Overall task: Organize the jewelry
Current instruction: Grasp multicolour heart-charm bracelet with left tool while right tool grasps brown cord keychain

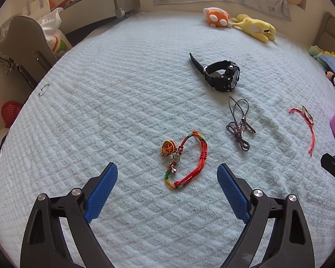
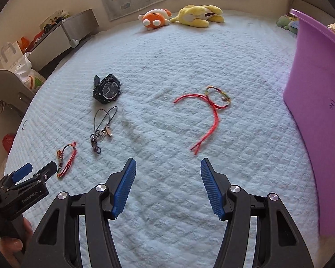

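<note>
Jewelry lies scattered on a bed [image 1: 100, 93] covered in a pale blue quilted blanket with a woven, ridged texture.

Left gripper [image 1: 167, 172]: tilted downward toward the blanket, jaws spread wide, nothing between the blue ribbed pads [image 1: 102, 192]. Directly ahead of it, centred between the fingertips, lies a braided red, green and yellow cord bracelet [image 1: 185, 160] in an open loop, carrying an orange embroidered charm and small metal bells on its left side. Its long axis runs from near the gripper away and slightly right.

Ahead and to the right lies a dark cord necklace [image 1: 240, 122] with metal pendants, coiled loosely, long axis pointing away from the gripper. Further ahead is a black wristwatch [image 1: 223, 74], resting on its side, strap extending to the left.

Right gripper [image 2: 168, 165]: likewise angled downward, jaws released and empty. Just beyond its fingertips, slightly right, lies a thin red string bracelet [image 2: 210, 111] with a small multicoloured loop at the far end and two loose tails pointing back toward the gripper. To the right stands a purple plastic bin [image 2: 319, 111] with smooth walls.

A hand [image 2: 13, 245] grips the left gripper's handle at the lower left of the right wrist view. Two plush toys [image 2: 181, 17] lie at the far edge of the bed.
</note>
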Action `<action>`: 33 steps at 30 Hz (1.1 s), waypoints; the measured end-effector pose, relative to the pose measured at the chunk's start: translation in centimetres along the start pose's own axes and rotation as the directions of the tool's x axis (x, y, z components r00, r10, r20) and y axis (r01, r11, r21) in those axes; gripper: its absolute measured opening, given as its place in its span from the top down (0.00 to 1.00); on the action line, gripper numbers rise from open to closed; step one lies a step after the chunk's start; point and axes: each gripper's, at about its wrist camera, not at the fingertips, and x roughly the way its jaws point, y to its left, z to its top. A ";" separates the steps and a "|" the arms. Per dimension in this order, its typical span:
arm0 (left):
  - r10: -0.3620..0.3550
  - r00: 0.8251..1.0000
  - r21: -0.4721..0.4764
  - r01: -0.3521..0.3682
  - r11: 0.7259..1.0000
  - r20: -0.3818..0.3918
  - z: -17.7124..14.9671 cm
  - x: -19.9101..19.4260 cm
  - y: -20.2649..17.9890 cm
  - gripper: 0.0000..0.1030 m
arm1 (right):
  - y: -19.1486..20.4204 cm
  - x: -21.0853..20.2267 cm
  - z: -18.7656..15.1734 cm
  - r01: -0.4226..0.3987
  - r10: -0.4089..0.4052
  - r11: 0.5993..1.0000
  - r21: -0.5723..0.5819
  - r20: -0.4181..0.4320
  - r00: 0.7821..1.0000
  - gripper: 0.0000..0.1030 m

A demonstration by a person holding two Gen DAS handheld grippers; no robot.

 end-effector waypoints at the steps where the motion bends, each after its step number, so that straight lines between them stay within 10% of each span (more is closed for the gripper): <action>1: 0.004 1.000 0.006 -0.004 1.000 0.011 0.1 0.2 0.0 0.14 | 0.7 0.5 0.1 -0.015 0.015 1.000 -0.008 0.005 1.000 0.44; 33: 0.004 0.999 -0.072 0.000 0.997 0.051 -1.9 4.1 1.2 0.13 | 8.8 7.6 -0.1 -0.109 0.133 0.926 -0.362 0.042 0.990 0.44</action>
